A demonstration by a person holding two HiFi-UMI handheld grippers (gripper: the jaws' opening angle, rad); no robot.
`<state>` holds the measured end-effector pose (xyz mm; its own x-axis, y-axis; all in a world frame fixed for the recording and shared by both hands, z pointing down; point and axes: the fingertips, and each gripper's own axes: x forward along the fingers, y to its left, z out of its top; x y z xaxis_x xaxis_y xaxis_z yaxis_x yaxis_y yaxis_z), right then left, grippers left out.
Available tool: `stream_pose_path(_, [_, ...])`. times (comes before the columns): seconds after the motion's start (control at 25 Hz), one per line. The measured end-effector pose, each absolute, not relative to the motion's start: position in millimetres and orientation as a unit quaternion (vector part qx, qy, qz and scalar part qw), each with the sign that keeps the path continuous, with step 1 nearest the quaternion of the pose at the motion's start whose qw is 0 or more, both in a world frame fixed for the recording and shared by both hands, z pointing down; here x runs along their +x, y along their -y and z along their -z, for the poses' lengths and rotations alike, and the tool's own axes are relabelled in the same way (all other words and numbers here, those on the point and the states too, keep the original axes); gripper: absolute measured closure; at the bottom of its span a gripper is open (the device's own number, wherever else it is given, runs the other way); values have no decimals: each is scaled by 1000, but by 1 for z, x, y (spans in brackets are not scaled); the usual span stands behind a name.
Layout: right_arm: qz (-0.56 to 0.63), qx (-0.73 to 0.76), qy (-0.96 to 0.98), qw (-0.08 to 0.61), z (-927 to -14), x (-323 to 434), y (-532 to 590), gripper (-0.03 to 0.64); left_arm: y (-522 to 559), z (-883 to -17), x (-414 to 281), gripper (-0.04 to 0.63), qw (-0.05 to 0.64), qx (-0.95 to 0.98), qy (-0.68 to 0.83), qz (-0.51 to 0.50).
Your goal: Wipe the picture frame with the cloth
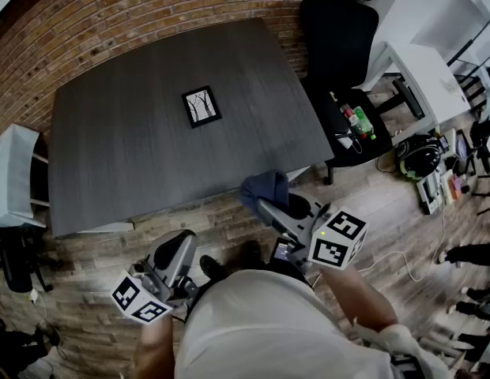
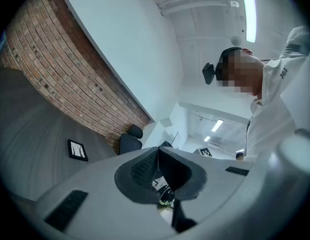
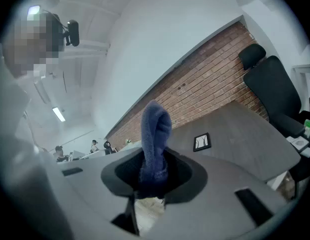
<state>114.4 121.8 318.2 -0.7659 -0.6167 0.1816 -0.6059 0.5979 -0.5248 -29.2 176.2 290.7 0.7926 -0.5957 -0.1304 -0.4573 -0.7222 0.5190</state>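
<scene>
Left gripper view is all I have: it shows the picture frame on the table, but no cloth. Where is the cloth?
Observer: The blue cloth is in the right gripper, which is shut on it. A fold of it stands up past the tips.
Operator: Is that gripper over the table?
Observer: Not as the head view shows it. It sits just short of the table's near edge, close in front of the person.
Operator: And how far off is the frame?
Observer: The picture frame lies flat near the table's middle, well apart from both grippers.
</scene>
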Motion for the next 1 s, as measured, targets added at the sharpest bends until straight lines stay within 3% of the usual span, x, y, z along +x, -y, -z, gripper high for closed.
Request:
stream_pose_path(0.72, [302,-332,-893,-41,-349,171,-93,506,-155,-317,16,577,233,902,351,98])
stream_pose_path(1.0, [278,-333,-894,-109,-378,164,-61,503,-128,-344,2,503,220,896,385,36])
